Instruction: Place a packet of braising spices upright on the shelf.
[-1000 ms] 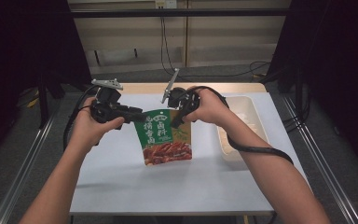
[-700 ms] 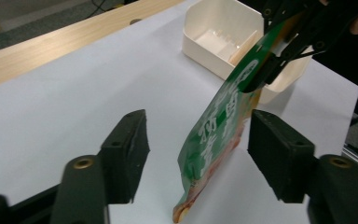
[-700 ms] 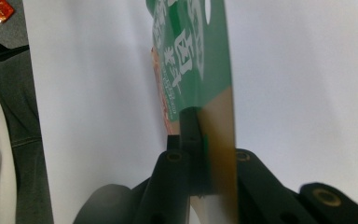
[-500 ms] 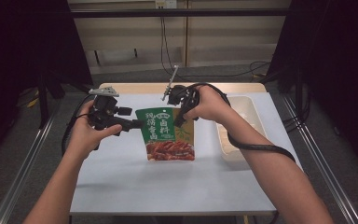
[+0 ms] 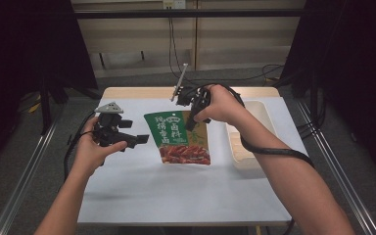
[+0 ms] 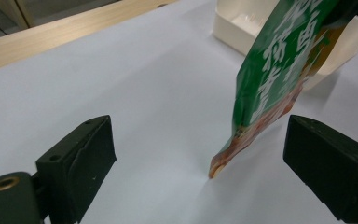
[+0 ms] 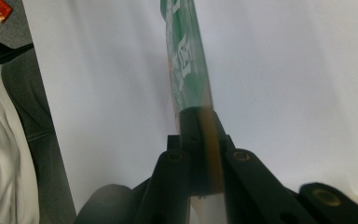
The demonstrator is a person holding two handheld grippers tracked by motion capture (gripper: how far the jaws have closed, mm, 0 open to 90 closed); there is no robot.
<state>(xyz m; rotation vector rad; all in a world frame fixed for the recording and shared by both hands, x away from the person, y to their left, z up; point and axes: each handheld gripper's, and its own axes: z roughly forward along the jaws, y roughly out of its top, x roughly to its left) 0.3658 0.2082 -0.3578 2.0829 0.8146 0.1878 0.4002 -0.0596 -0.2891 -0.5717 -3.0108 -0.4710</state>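
1. The right claw (image 5: 192,120) is closed tight on the upper right edge of a green food pouch (image 5: 178,137); in the right gripper view its two black jaws pinch the pouch's thin edge between them, with the pouch (image 7: 186,60) running away from the claw (image 7: 200,154).
2. The pouch hangs from that grip above the middle of the white worktop (image 5: 176,191). It has white lettering on its green upper part and a picture of red food across its lower part, which faces the near side.
3. In the left gripper view the pouch (image 6: 279,79) slants down from the upper right, and its lower corner is at or just above the worktop surface; I cannot tell whether it touches.
4. The left claw (image 5: 136,139) is wide open and has hold of nothing. It sits to the left of the pouch, pointing right toward it, apart from it.
5. In the left gripper view the claw (image 6: 205,158) has its jaws standing far apart, with the pouch's lower corner between them but farther off.
6. A cream-white tray (image 5: 269,117) rests on the right side of the worktop, just right of the pouch.
7. The right gripper's black cable (image 5: 274,149) loops around the person's right forearm.
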